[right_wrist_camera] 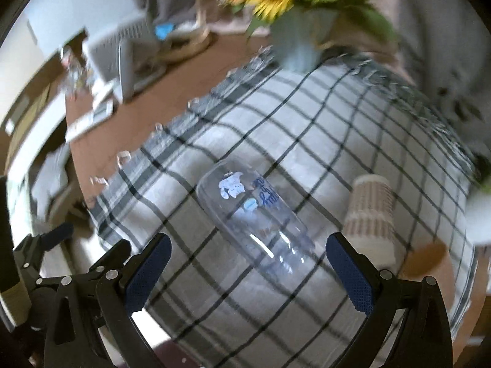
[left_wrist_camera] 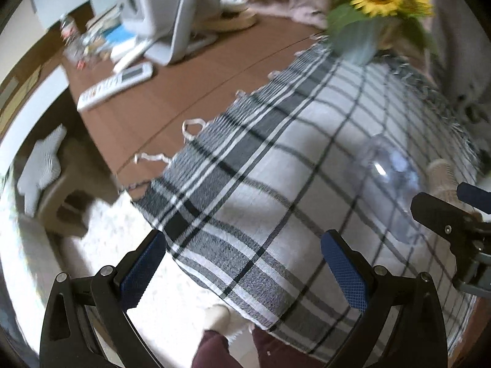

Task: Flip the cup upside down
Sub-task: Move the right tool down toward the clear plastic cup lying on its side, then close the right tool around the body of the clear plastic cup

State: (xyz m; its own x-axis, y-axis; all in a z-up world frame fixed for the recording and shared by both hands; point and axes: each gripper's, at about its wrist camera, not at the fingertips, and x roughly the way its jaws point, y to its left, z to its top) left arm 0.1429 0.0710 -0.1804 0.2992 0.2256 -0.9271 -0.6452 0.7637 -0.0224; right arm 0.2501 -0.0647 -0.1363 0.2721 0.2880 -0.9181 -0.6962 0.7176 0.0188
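A clear glass cup (right_wrist_camera: 254, 217) with a blue-and-white cartoon print stands on the checked tablecloth (right_wrist_camera: 322, 128). In the right wrist view it is just ahead of my right gripper (right_wrist_camera: 248, 263), between the lines of the two open fingers, untouched. My right gripper is open and empty. In the left wrist view the cup (left_wrist_camera: 389, 184) shows at the right, blurred, with my right gripper (left_wrist_camera: 448, 214) beside it. My left gripper (left_wrist_camera: 242, 263) is open and empty above the cloth's front edge, left of the cup.
A sunflower vase (right_wrist_camera: 297, 40) stands at the back of the cloth. A beige ribbed cup (right_wrist_camera: 371, 214) stands right of the glass. A white device (left_wrist_camera: 168, 9), remote controls (left_wrist_camera: 116, 86) and clutter lie on the brown table (left_wrist_camera: 190, 76) to the left.
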